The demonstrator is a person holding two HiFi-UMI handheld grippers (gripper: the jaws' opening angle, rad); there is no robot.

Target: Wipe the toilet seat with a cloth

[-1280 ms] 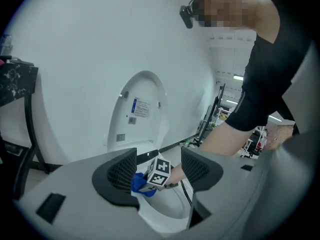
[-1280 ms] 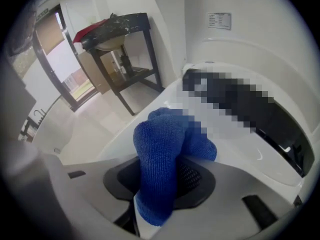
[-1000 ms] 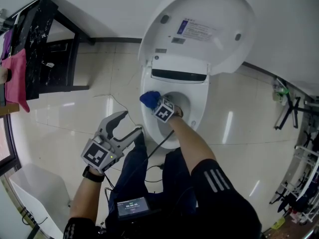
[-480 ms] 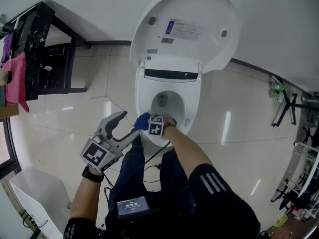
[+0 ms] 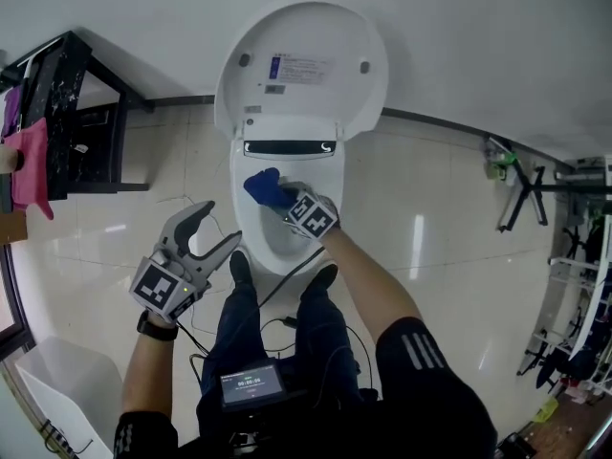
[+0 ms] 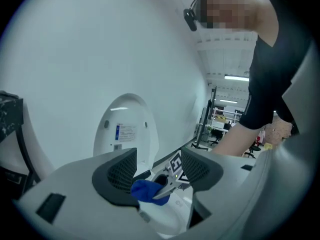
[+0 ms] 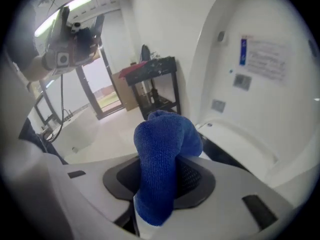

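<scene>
Your right gripper [image 5: 285, 202] is clenched on the thick bunched fold of the blue cloth [image 5: 262, 188] over the toilet seat's [image 5: 336, 185] rear left, while your left gripper [image 5: 222, 226] gapes empty; soft, light and limp, it wants gripping by the bunch, not an edge.

Grey left tool [image 5: 223, 223], black white-striped sleeve [image 5: 413, 347], dark trousers [image 5: 244, 328].

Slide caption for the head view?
Right claw holds a blue cloth over the toilet seat; left claw open, empty.
</scene>
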